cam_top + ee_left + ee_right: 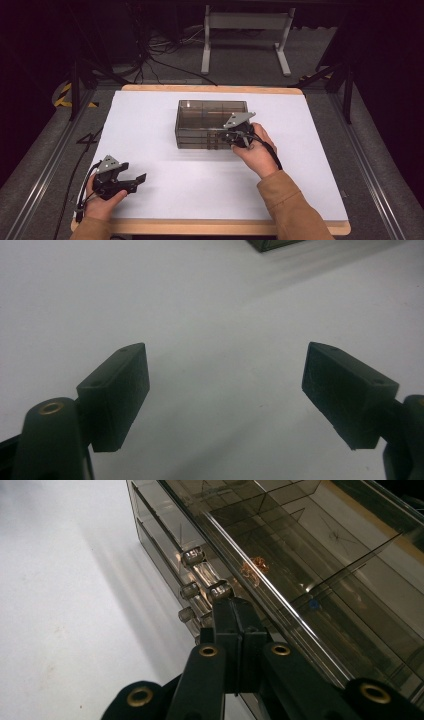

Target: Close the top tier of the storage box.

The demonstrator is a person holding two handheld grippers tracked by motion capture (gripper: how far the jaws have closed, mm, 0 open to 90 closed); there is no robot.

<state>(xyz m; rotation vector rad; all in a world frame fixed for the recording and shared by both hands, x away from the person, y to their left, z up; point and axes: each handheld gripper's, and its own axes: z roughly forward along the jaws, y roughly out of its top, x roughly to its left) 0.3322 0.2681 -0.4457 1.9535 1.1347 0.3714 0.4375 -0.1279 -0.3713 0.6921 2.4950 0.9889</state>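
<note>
While both hands sit quiet at the white table (165, 120), look left first: the left gripper (136, 181) rests near the front left corner, jaws spread wide and holding nothing. From the left gripper view its fingers (116, 400) frame bare white surface, with a broad stretch of open room running ahead and to its right. A wooden edge (210, 227) borders the table along the front, close behind that hand. Moving across to the middle, the smoky clear drawer box (210, 120) stands well apart from the left gripper, with white margin all around it. At the box's front right corner sits the right gripper (231, 137), jaws pressed fully together. In the right gripper view its tips (234, 611) meet at the row of clear drawer knobs (220, 591), touching the nearest one; whether they pinch it, I cannot tell.
</note>
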